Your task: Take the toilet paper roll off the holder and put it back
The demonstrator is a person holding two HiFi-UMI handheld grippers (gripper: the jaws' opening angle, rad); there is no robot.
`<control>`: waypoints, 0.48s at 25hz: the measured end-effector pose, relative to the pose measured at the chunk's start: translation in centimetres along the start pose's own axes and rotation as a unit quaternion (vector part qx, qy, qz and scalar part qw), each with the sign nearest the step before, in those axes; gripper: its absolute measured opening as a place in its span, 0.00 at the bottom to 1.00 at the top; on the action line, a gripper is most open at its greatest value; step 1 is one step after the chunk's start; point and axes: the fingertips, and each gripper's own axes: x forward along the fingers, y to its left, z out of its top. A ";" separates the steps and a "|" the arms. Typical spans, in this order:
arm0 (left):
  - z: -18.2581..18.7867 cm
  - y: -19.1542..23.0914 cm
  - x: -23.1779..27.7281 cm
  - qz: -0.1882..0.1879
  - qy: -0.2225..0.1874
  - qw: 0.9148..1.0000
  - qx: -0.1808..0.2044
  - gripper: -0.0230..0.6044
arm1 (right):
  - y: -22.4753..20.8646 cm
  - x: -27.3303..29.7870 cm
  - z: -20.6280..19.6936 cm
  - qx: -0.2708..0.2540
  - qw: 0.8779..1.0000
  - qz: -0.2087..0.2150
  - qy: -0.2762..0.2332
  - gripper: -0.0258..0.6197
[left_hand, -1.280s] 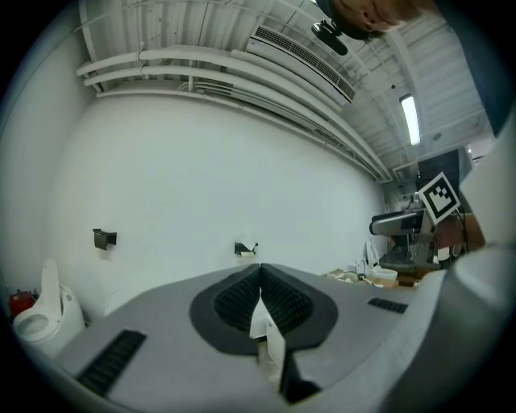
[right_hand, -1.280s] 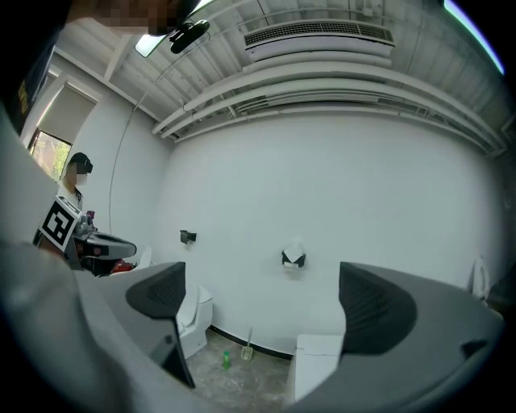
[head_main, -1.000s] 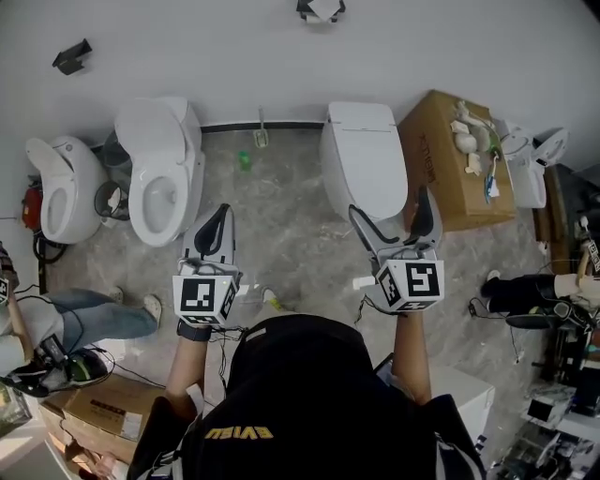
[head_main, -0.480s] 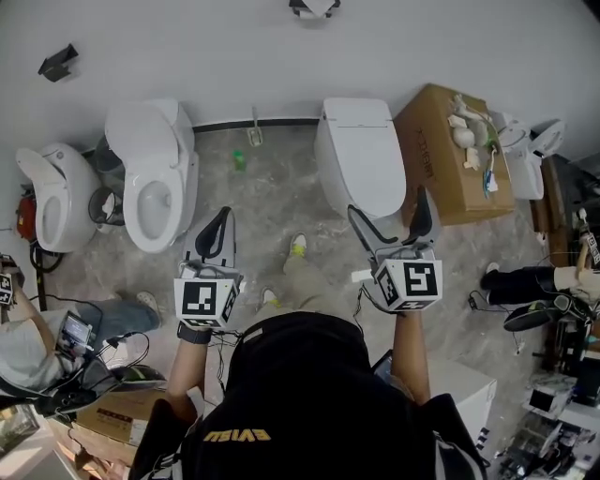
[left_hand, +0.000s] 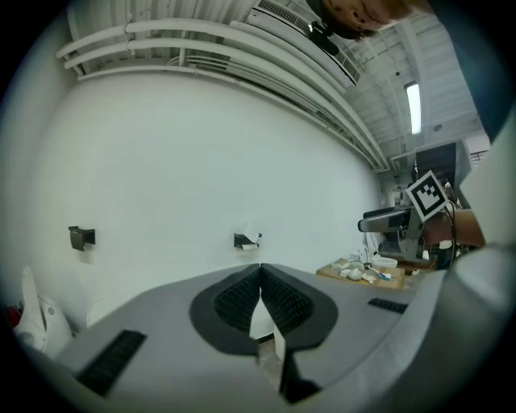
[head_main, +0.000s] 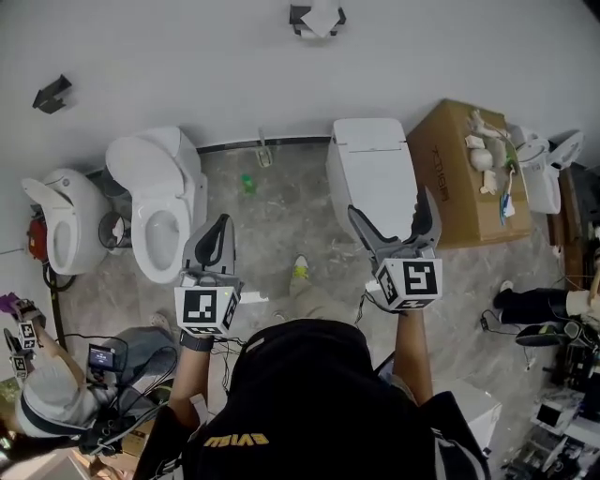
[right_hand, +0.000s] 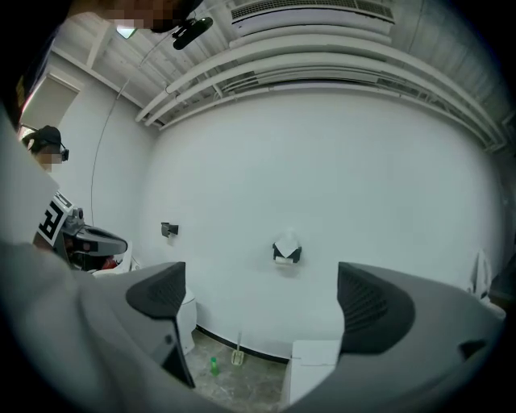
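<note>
A white toilet paper roll (head_main: 320, 16) hangs in a black holder (head_main: 298, 15) on the white wall, far ahead of both grippers. The roll (right_hand: 286, 247) shows between the right gripper's jaws in the right gripper view, and small (left_hand: 248, 241) above the jaws in the left gripper view. My left gripper (head_main: 217, 231) is shut with nothing in it, its pads meeting at the tips. My right gripper (head_main: 392, 220) stands wide open and empty, raised over the closed toilet (head_main: 372, 173).
An open toilet (head_main: 161, 202) and another one (head_main: 64, 211) stand to the left. A second black holder (head_main: 52, 94) is on the wall at left. A cardboard box (head_main: 468, 173) with small items sits at right. A person crouches at lower left (head_main: 56, 394).
The view has shifted toward the wall; the holder with the roll sits lower in the head view. Both grippers keep their pose. The person at lower left has moved.
</note>
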 end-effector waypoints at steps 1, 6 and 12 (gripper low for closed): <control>0.6 0.0 1.4 -0.002 -0.002 1.000 0.003 0.05 | -0.8 1.2 0.2 -0.001 1.000 0.002 0.000 0.94; 2.2 0.5 8.2 0.007 0.001 1.000 0.008 0.05 | -4.8 7.0 0.6 -0.015 1.000 0.011 0.000 0.94; 3.8 0.8 14.4 0.020 0.007 1.000 0.019 0.05 | -8.7 13.3 0.6 0.001 0.999 0.030 -0.012 0.94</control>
